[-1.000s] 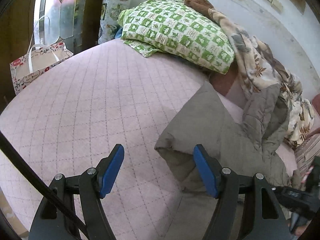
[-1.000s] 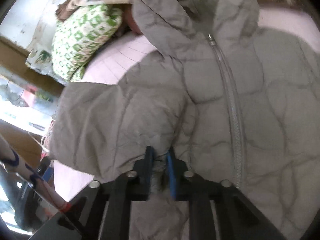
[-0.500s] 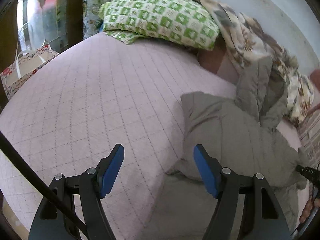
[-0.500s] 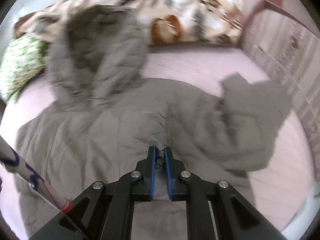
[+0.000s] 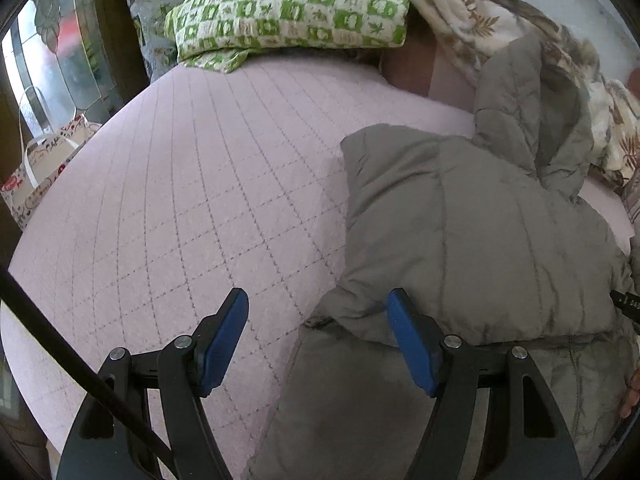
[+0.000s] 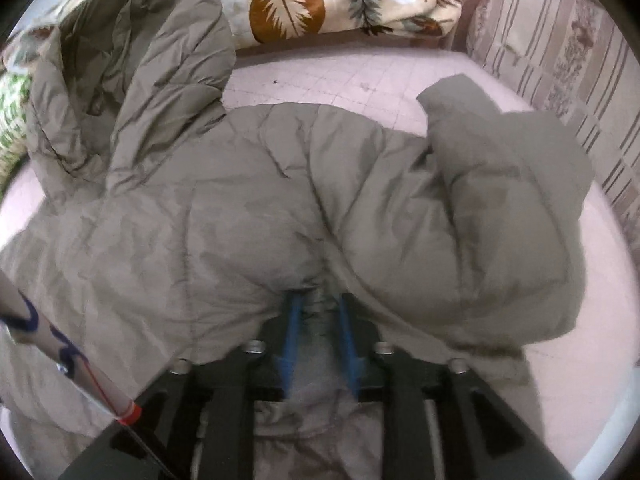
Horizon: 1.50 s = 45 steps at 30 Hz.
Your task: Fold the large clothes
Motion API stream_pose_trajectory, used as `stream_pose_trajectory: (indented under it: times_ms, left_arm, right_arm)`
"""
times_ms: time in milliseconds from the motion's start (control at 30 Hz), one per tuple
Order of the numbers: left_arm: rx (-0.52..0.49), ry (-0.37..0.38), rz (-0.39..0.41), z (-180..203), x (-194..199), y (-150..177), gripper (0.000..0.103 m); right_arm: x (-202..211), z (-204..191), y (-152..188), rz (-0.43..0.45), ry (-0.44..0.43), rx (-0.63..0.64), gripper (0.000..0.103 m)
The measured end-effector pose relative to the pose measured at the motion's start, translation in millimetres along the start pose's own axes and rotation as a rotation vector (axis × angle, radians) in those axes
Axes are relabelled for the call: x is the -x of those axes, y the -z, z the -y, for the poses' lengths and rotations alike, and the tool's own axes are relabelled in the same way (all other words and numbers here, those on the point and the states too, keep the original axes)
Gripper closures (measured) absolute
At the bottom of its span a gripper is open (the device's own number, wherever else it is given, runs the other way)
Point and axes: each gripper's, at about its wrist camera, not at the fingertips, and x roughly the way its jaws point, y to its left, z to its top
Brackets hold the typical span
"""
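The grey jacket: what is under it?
Under the grey jacket lies a pink quilted bed cover, visible around its edges. Whatever else lies beneath is covered. The right gripper pinches its fabric.

Left gripper (image 5: pixel 318 334) hangs wide open over the pink quilted bedspread (image 5: pixel 192 200), blue pads (image 5: pixel 226 330) well apart. Its right pad sits at the folded edge of the grey puffy quilted jacket (image 5: pixel 472 248), sleeve doubled across the body. Up top, a green-and-white checked pillow (image 5: pixel 288 4) lies beside a cream leaf-print blanket (image 5: pixel 520 20). At far left, a floral paper gift bag (image 5: pixel 38 172).
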Motion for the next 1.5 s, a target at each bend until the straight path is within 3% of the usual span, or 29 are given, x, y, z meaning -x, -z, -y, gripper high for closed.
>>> stream_pose_trajectory:
  times_ms: [33,67,167,233,333,500,633,700,900,1100,1167,1267,1500]
  left_arm:
    - [-0.002,0.005,0.002,0.7,1.7,0.8,0.032]
    - [-0.002,0.009,0.003,0.7,3.0,1.3,0.032]
    - [0.005,0.028,0.001,-1.1,7.4,5.6,0.032]
    - [0.008,0.047,-0.008,-1.4,10.0,8.1,0.032]
    - [0.007,0.073,-0.006,1.5,13.9,11.2,0.032]
    - [-0.042,0.104,0.0,18.1,13.7,17.5,0.032]
    - [-0.065,0.126,0.0,28.4,9.6,21.4,0.032]
    - [-0.067,0.139,-0.004,31.9,6.4,23.1,0.032]
    - [-0.115,0.1,-0.005,48.1,-4.4,26.2,0.032]
    - [-0.169,0.043,0.005,61.4,-15.1,31.9,0.028]
    - [-0.171,0.037,0.003,62.6,-15.9,30.8,0.028]
    - [-0.162,0.041,-0.003,61.2,-16.3,29.3,0.028]
    - [-0.113,0.068,-0.015,52.5,-3.0,28.1,0.028]
  right_arm:
    - [2.9,-0.7,1.2,0.002,0.025,0.023,0.058]
    - [8.1,-0.1,1.6,0.008,0.028,0.046,0.057]
    - [38.8,22.2,-0.3,0.067,-0.078,0.033,0.05]
    - [57.9,49.6,1.1,0.097,-0.141,-0.016,0.042]
    - [71.8,109.3,3.0,0.121,-0.186,-0.124,0.042]
    - [34.7,246.3,10.7,0.067,-0.129,-0.426,0.042]
    - [-3.8,328.1,14.6,0.04,-0.22,-0.672,0.042]
    - [-21.1,349.2,10.9,0.035,-0.253,-0.737,0.043]
    - [-46.9,368.9,-22.2,0.089,-0.281,-0.823,0.046]
    - [-68.8,369.3,-59.7,0.111,-0.217,-0.809,0.047]
    - [-68.0,368.6,-65.2,0.098,-0.157,-0.77,0.081]
    - [-52.1,364.4,-71.6,0.098,-0.132,-0.722,0.092]
    - [49.0,321.9,-85.4,0.225,-0.03,-0.5,0.094]
